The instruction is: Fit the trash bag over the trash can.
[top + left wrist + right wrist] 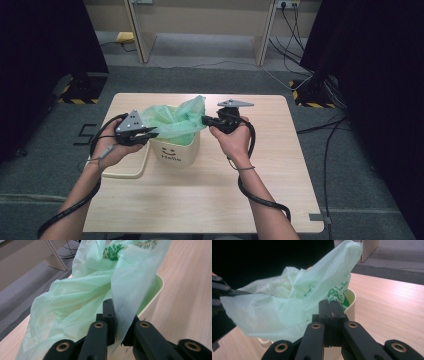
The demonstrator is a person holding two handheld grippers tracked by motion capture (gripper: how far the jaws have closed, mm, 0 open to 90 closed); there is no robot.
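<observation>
A cream bin (176,148) with a smiley face and "Hello" on its front stands left of centre on the wooden table (210,195). A thin green plastic bag (175,120) sits in it, bunched up above the rim. My left gripper (150,134) is shut on the bag's left edge. My right gripper (205,120) is shut on its right edge. In the left gripper view, a sheet of the bag (82,295) drapes between the black jaws of the left gripper (116,312), above the bin's rim (159,286). In the right gripper view, the right gripper (332,303) pinches the printed part of the bag (287,305).
A flat cream lid or tray (126,171) lies against the bin's left side. Bare tabletop spreads to the front and right. Cables (330,150) run over the carpet on the right. Dark curtains stand on both sides, and desk legs (142,35) behind.
</observation>
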